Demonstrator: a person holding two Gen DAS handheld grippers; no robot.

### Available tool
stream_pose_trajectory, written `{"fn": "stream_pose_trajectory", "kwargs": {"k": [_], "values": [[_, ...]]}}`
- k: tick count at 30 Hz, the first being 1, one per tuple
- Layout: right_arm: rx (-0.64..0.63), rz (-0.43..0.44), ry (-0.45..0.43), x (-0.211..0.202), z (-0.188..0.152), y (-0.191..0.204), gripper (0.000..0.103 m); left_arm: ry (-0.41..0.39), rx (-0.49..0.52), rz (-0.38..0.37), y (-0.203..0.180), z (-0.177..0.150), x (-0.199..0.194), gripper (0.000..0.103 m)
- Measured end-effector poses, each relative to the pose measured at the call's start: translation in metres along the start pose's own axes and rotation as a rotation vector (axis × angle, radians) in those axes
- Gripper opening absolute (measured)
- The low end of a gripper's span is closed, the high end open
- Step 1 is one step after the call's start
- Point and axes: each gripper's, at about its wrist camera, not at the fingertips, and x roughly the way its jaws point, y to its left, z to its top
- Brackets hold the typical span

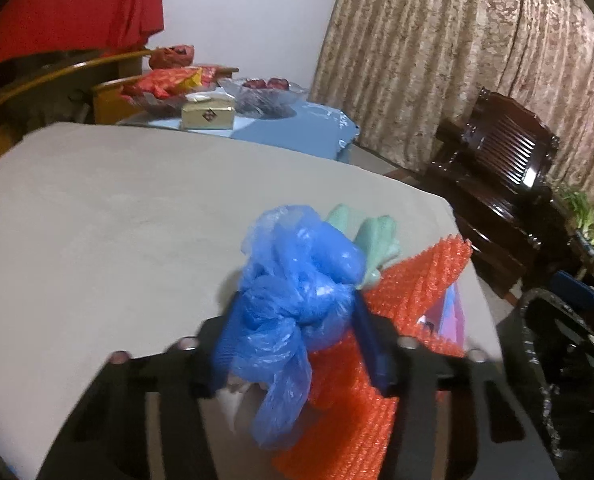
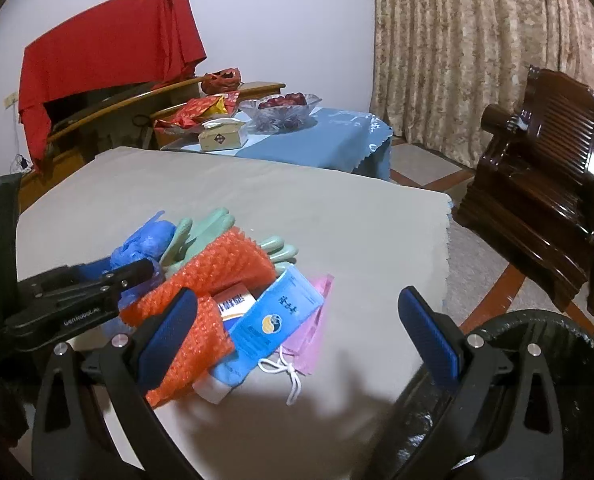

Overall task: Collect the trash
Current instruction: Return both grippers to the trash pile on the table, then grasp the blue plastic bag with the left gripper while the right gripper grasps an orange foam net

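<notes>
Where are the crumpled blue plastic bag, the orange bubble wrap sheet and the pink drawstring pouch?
Crumpled blue plastic bag (image 1: pixel 297 280), left wrist view, bunched middle.
Orange bubble wrap sheet (image 2: pixel 221 268), right wrist view, upper fold.
Pink drawstring pouch (image 2: pixel 317 328), right wrist view, exposed right side.

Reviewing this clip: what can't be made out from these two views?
- Left wrist view: the pale item under the blue plastic bag is hidden by the bag and blurred.
- Right wrist view: the printed box is mostly covered by orange bubble wrap; its text is unreadable.
- Right wrist view: the dark bin is cut off by the picture's edge; its contents cannot be seen.
</notes>
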Motion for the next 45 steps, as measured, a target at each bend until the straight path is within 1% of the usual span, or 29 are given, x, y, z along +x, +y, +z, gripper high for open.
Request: {"fn": "stream_pose_trajectory", "kwargs": {"k": [2, 5, 8, 12, 16, 18, 22, 28, 30, 32, 33, 36, 38, 39, 40, 41, 43, 45], "values": [[-0.004, 0.006, 0.000, 0.002, 0.001, 0.002, 0.098, -0.003, 0.004, -0.014, 0.000, 0.000, -0.001, 0.038], [-0.010, 0.019, 0.001, 0.006, 0.003, 0.008, 0.098, -0.017, 0.007, -0.029, 0.001, 0.000, -0.006, 0.029], [-0.016, 0.030, 0.002, 0.009, 0.004, 0.014, 0.098, -0.038, -0.008, -0.039, 0.002, 0.002, -0.016, 0.026], [-0.019, 0.038, 0.000, 0.011, 0.007, 0.020, 0.098, -0.088, -0.009, -0.035, 0.003, 0.007, -0.036, 0.025], [-0.026, 0.038, 0.001, 0.016, 0.011, 0.027, 0.098, -0.105, -0.006, 0.001, 0.007, 0.010, -0.045, 0.025], [-0.028, 0.035, 0.006, 0.021, 0.012, 0.032, 0.098, -0.101, -0.003, 0.027, 0.011, 0.010, -0.044, 0.025], [-0.022, 0.033, 0.018, 0.030, 0.014, 0.038, 0.097, -0.081, -0.012, 0.048, 0.021, 0.009, -0.039, 0.025], [-0.031, 0.025, 0.036, 0.049, 0.019, 0.049, 0.097, -0.079, -0.016, 0.059, 0.030, 0.006, -0.036, 0.025], [-0.031, 0.027, 0.049, 0.055, 0.019, 0.051, 0.093, -0.079, -0.019, 0.059, 0.032, 0.006, -0.036, 0.025], [-0.027, 0.040, 0.077, 0.063, 0.019, 0.052, 0.079, -0.080, -0.018, 0.059, 0.033, 0.006, -0.036, 0.025], [-0.024, 0.047, 0.090, 0.066, 0.019, 0.053, 0.078, -0.080, -0.016, 0.059, 0.033, 0.006, -0.036, 0.025], [-0.018, 0.065, 0.115, 0.070, 0.017, 0.056, 0.064, -0.079, -0.011, 0.056, 0.033, 0.006, -0.035, 0.025], [-0.022, 0.087, 0.123, 0.070, 0.016, 0.057, 0.045, -0.079, -0.009, 0.053, 0.030, 0.004, -0.036, 0.025], [-0.021, 0.101, 0.127, 0.070, 0.017, 0.057, 0.039, -0.078, -0.010, 0.052, 0.029, 0.005, -0.036, 0.025], [-0.021, 0.115, 0.125, 0.068, 0.017, 0.057, 0.025, -0.077, -0.011, 0.050, 0.029, 0.004, -0.037, 0.025], [-0.023, 0.118, 0.122, 0.067, 0.018, 0.056, 0.019, -0.077, -0.012, 0.049, 0.029, 0.004, -0.037, 0.025], [-0.020, 0.137, 0.116, 0.064, 0.020, 0.054, 0.014, -0.079, -0.009, 0.050, 0.028, 0.004, -0.038, 0.025], [-0.013, 0.156, 0.104, 0.060, 0.023, 0.053, 0.013, -0.081, -0.005, 0.049, 0.027, 0.005, -0.039, 0.025]]}}
